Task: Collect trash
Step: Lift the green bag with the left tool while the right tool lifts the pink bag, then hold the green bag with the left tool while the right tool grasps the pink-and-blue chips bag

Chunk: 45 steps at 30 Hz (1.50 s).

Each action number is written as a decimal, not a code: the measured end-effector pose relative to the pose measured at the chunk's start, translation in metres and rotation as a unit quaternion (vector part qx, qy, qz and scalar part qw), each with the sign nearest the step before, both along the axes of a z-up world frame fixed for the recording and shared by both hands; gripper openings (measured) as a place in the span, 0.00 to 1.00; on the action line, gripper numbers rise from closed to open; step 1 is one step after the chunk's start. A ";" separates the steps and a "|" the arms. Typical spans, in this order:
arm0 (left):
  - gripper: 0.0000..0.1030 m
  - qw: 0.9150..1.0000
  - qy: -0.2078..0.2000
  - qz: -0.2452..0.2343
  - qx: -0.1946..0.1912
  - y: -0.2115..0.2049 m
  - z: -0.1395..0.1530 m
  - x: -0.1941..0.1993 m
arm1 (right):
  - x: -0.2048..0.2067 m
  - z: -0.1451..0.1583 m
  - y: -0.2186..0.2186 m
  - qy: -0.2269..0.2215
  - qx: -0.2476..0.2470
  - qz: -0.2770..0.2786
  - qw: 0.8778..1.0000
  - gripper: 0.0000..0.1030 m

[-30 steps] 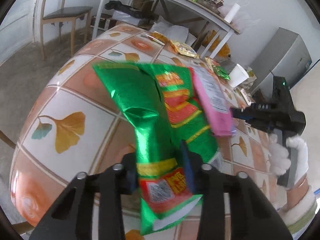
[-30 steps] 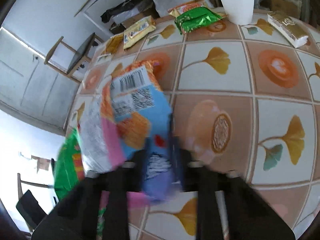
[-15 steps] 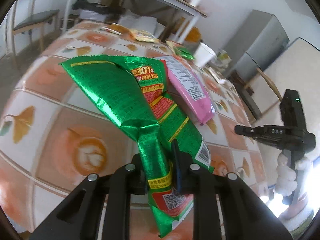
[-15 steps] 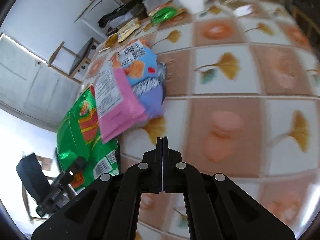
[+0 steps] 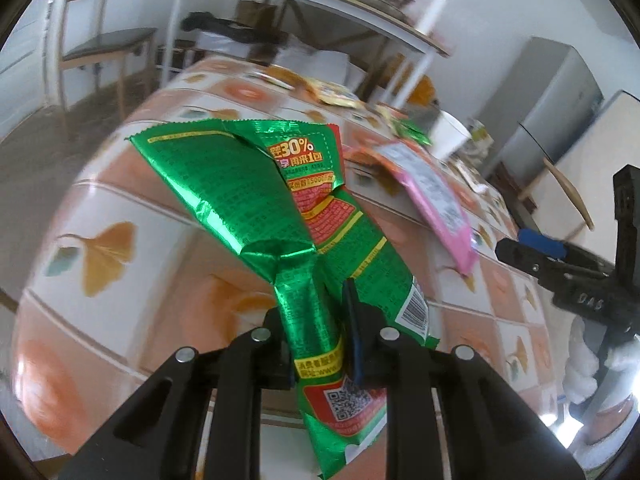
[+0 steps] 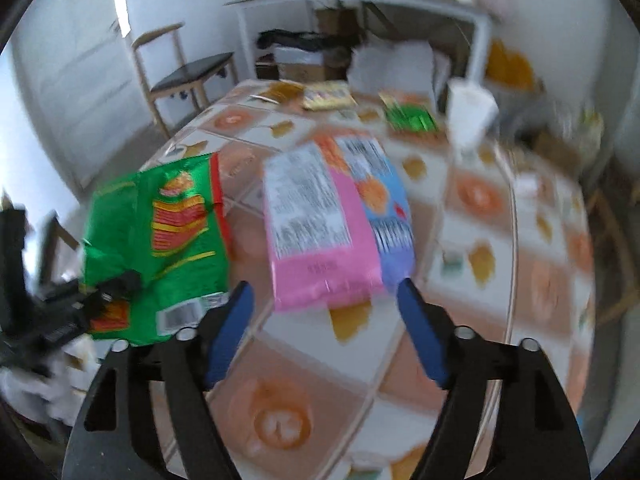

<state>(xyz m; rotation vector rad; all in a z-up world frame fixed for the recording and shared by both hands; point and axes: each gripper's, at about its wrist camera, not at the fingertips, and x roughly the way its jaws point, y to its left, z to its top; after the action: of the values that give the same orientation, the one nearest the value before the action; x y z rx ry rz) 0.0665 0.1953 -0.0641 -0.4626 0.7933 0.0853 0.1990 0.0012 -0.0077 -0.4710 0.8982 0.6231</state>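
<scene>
Trash is spread on the tiled surface [image 6: 472,264]. A green bag [image 5: 304,240] is pinched by the left hand-held gripper [image 5: 320,344]. The right hand-held gripper [image 6: 324,304] is held wide apart near a pink bag [image 6: 316,236].

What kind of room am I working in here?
Likely a home dining or kitchen area: a table with a ginkgo-leaf patterned cloth, a wooden chair with a dark seat, a grey fridge-like cabinet, and a cluttered white shelf table.
</scene>
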 end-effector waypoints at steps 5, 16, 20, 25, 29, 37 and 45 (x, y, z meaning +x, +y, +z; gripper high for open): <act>0.17 1.000 0.001 0.020 -0.005 0.019 -0.001 -0.004 | 0.006 -0.027 0.044 -0.068 -0.078 0.047 0.994 0.74; 0.17 1.000 -0.001 0.017 -0.008 0.022 -0.002 -0.004 | 0.008 -0.051 0.042 -0.112 -0.140 -0.007 0.984 0.10; 0.16 1.000 -0.004 0.007 -0.012 0.018 0.000 -0.004 | 0.011 -0.015 0.013 -0.082 -0.058 -0.059 0.993 0.02; 0.14 0.999 -0.008 -0.022 -0.039 0.005 0.005 -0.003 | 0.017 0.033 -0.060 0.064 0.133 -0.123 0.981 0.02; 0.13 0.996 -0.013 -0.054 -0.064 -0.013 0.009 -0.003 | 0.015 0.045 -0.125 0.204 0.289 -0.158 0.922 0.02; 0.13 0.986 -0.015 -0.135 -0.093 -0.063 0.017 0.002 | -0.020 0.007 -0.193 0.334 0.364 -0.222 0.841 0.04; 0.13 0.984 -0.003 -0.171 -0.057 -0.098 0.013 0.014 | -0.036 -0.007 -0.198 0.288 0.302 -0.272 0.867 0.28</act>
<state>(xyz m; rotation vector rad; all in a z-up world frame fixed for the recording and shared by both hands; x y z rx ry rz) 0.0809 0.0970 -0.0515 -0.4283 0.8648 -0.2811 0.1635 -0.1970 -0.0152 0.5649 1.2646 0.4850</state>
